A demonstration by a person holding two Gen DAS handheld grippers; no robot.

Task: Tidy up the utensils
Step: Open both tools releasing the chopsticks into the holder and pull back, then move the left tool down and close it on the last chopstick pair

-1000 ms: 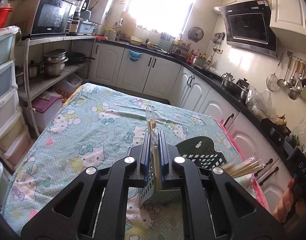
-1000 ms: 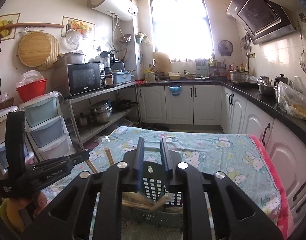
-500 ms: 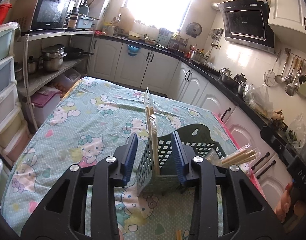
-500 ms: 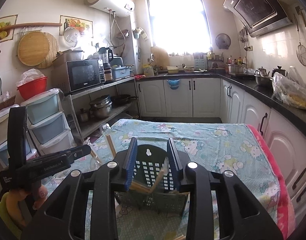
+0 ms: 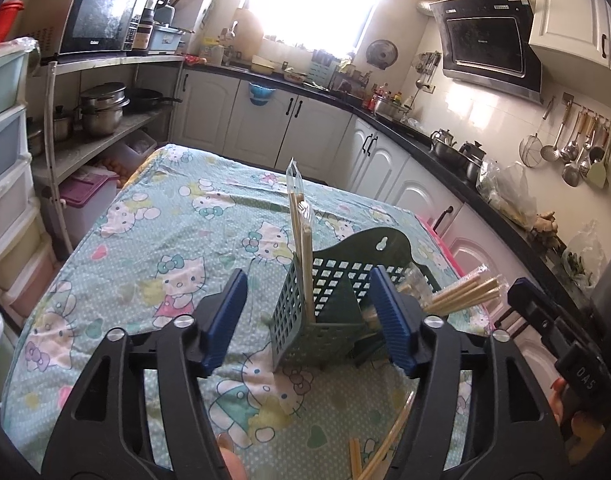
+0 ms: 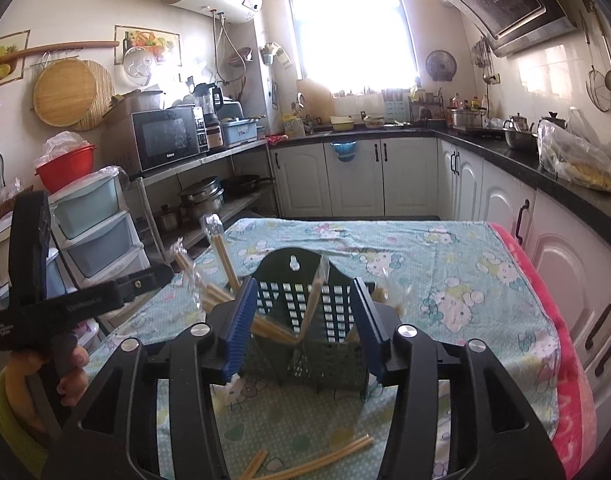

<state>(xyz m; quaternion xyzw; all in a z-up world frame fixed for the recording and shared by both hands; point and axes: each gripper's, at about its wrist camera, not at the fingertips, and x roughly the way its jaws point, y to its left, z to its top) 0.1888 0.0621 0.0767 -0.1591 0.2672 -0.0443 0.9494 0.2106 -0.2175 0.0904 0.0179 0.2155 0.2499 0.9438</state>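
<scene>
A dark green slotted basket [image 5: 341, 280] stands on the cartoon-cat tablecloth [image 5: 165, 240]. A plastic-wrapped pair of chopsticks [image 5: 299, 236] stands upright in its left corner, between the blue pads of my left gripper [image 5: 309, 274], which touch nothing; the jaws are opening. A second wrapped bundle [image 5: 461, 292] leans out of the basket's right side. In the right wrist view the basket [image 6: 293, 268] sits just beyond my right gripper [image 6: 303, 282], whose jaws are also opening with nothing pressed between them. Wrapped chopsticks [image 6: 223, 254] lean out to the left, and another pair [image 6: 315, 300] stands inside.
Loose chopsticks [image 6: 325, 460] lie on the cloth near me, also seen as chopsticks [image 5: 385, 444] in the left wrist view. Plastic drawers [image 6: 93, 220] and a shelf with pots stand left of the table. White cabinets [image 5: 421, 196] run along the right. The other hand-held gripper [image 6: 65, 304] shows at the left.
Both grippers have opened from nearly shut. The left one has let go of the wrapped chopsticks, which now stand in the basket. Both have drawn back slightly.
</scene>
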